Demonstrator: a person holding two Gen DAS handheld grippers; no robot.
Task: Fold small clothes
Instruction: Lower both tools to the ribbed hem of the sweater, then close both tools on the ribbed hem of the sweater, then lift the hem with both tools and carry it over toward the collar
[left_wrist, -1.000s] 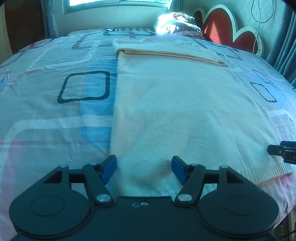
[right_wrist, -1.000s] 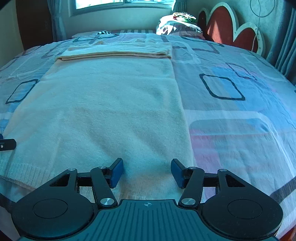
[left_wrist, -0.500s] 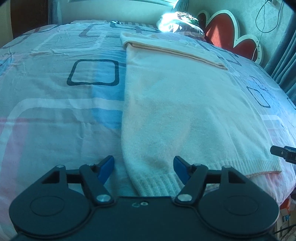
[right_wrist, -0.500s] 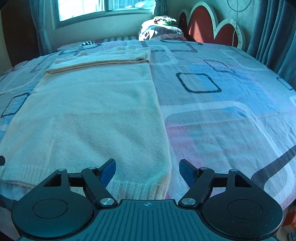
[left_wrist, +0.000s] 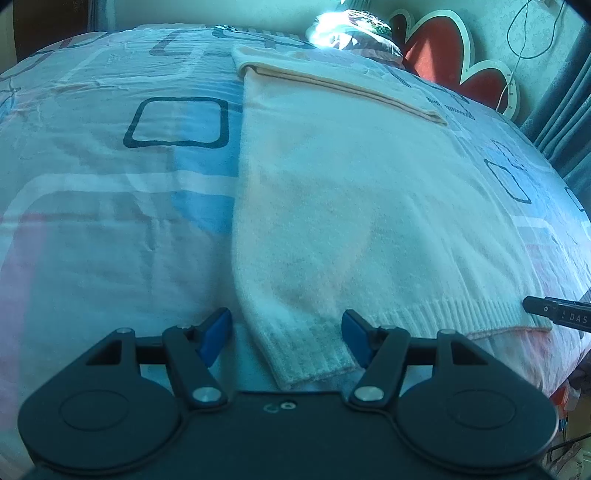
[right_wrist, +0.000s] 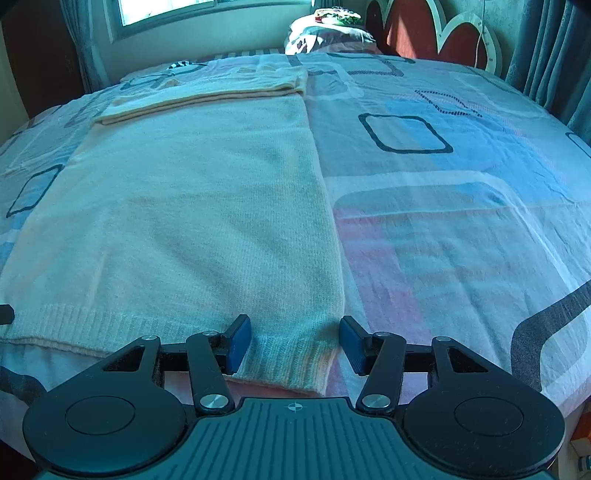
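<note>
A cream knit sweater (left_wrist: 351, 192) lies flat on the bed, its ribbed hem toward me and its far end folded over into a band (left_wrist: 332, 79). My left gripper (left_wrist: 286, 339) is open, its blue pads on either side of the hem's left corner. My right gripper (right_wrist: 293, 345) is open around the hem's right corner; the sweater (right_wrist: 192, 206) stretches away from it. The right gripper's tip shows at the right edge of the left wrist view (left_wrist: 557, 314).
The bed sheet (right_wrist: 461, 229) has blue and pink squares and drops off just below the hem. A pillow pile (left_wrist: 351, 31) and a red flower-shaped headboard (left_wrist: 461, 70) stand at the far end. Curtains (right_wrist: 554, 48) hang on the right.
Both grippers have drawn back toward the near edge of the bed. The hem corners, earlier beyond or under the fingers, now lie between the open pads.
</note>
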